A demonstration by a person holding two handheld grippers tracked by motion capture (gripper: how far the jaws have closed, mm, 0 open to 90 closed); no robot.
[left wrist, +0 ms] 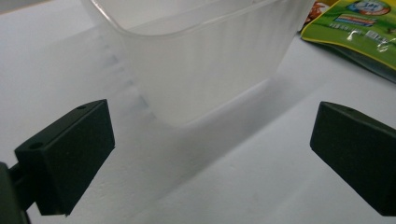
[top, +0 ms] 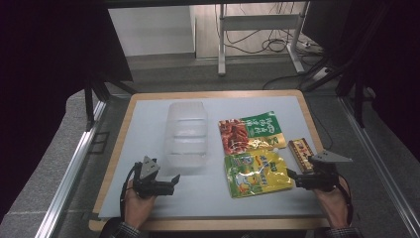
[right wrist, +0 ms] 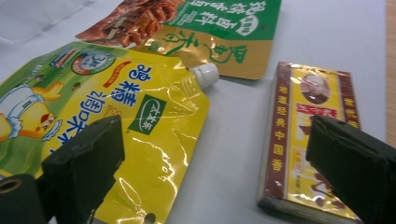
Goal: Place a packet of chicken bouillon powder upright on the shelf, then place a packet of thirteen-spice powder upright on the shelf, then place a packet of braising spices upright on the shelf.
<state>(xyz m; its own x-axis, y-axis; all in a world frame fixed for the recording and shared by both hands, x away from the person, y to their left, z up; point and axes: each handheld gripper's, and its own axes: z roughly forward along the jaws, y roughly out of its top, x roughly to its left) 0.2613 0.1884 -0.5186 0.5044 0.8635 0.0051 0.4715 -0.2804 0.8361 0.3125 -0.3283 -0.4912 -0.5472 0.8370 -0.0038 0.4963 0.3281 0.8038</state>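
A clear plastic container [top: 187,134] stands on the white mat, left of centre. To its right lie a green and red snack pouch [top: 251,131], a yellow spouted pouch [top: 257,173] and a small red and gold box [top: 301,152]. My left gripper [top: 173,184] rests near the front edge, open and pointing at the container's near wall [left wrist: 201,60], with nothing between its jaws [left wrist: 212,140]. My right gripper [top: 293,178] is open and low over the mat. Its jaws [right wrist: 219,163] straddle the gap between the yellow pouch [right wrist: 107,107] and the box [right wrist: 308,135], holding nothing.
The white mat [top: 148,119] covers a wooden table [top: 119,139] with metal rails on both sides. Bare mat lies left of the container and along the front edge. The green pouch [right wrist: 210,32] lies just beyond the yellow pouch's white cap [right wrist: 205,74].
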